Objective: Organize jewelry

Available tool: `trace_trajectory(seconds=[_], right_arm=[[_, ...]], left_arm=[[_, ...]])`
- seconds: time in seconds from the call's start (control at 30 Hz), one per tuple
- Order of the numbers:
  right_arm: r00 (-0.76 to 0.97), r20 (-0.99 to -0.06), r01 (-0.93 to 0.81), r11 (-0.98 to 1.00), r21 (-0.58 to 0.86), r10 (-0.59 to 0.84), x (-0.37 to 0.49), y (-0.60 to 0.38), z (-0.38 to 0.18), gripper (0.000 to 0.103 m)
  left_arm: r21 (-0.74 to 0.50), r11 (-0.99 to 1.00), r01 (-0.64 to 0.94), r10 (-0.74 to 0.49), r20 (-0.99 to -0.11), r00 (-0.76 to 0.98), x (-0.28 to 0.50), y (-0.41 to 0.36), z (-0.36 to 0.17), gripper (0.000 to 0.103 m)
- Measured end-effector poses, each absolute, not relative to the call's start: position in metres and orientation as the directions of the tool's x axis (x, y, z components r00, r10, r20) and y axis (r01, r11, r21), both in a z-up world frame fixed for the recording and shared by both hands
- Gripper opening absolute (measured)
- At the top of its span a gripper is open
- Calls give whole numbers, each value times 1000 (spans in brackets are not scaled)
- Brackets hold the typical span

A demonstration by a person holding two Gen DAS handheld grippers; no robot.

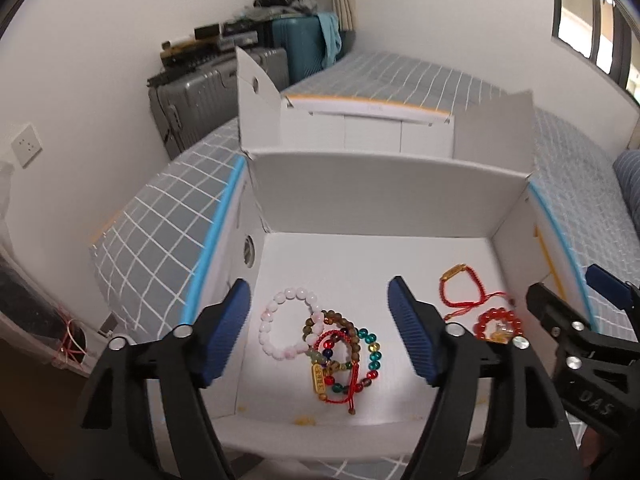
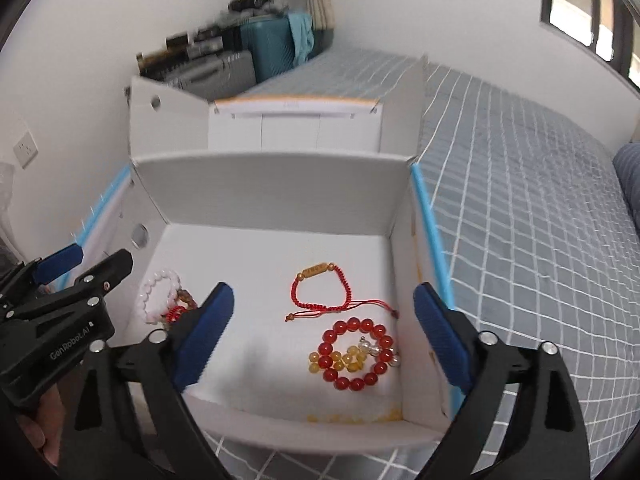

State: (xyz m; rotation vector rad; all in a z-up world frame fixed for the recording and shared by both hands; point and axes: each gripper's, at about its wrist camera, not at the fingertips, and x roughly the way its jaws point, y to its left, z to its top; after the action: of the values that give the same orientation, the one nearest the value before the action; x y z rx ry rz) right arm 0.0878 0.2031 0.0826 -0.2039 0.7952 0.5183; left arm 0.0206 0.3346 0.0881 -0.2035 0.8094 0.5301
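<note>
An open white cardboard box (image 1: pixel 360 200) (image 2: pixel 272 184) sits on the bed and holds several bracelets. In the left wrist view a pink bead bracelet (image 1: pixel 267 326) lies beside a tangled pile of brown, multicoloured and red-cord bracelets (image 1: pixel 340 354). At the right lie a red cord bracelet with a gold tube (image 1: pixel 460 286) (image 2: pixel 320 286) and a red bead bracelet (image 1: pixel 500 322) (image 2: pixel 356 354) over a yellow bead one (image 2: pixel 340 360). My left gripper (image 1: pixel 316 332) is open and empty above the pile. My right gripper (image 2: pixel 324 342) is open and empty above the red beads.
The bed has a grey checked cover (image 2: pixel 540 240). Suitcases (image 1: pixel 200 92) and clutter stand against the far wall. The box flaps (image 1: pixel 256 92) stand upright behind. A window (image 1: pixel 592 12) is at the upper right. A blue pillow (image 2: pixel 630 184) lies at the right edge.
</note>
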Motion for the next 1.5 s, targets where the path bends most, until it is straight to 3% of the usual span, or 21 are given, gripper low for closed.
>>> trace_trajectory(seconds=[0.07,0.17,0.57,0.73,1.5], right_arm=[[610,-700,-508,861,15,373,75,192,92,95],[627,-675,-501,865,32,389,58,179,101,95],[682,-624,-467,884,31,382,0,139,79,95],[672,-642,-464,886,24,369,-6,135,59,95],[665,-644,-467,883,37,378,-7,135,60,95]], left_arm=[[25,856,-517,378,-713,591,7,329,96,84],[30,864,-502,385,-682,622,-12,317,102,97],[15,870,-493,372,-676,636,-67,288,78,97],[2,874,-485,360,-673,646,-79,282,67,97],[9,871,-491,367,-675,640,-85,279,62,97]])
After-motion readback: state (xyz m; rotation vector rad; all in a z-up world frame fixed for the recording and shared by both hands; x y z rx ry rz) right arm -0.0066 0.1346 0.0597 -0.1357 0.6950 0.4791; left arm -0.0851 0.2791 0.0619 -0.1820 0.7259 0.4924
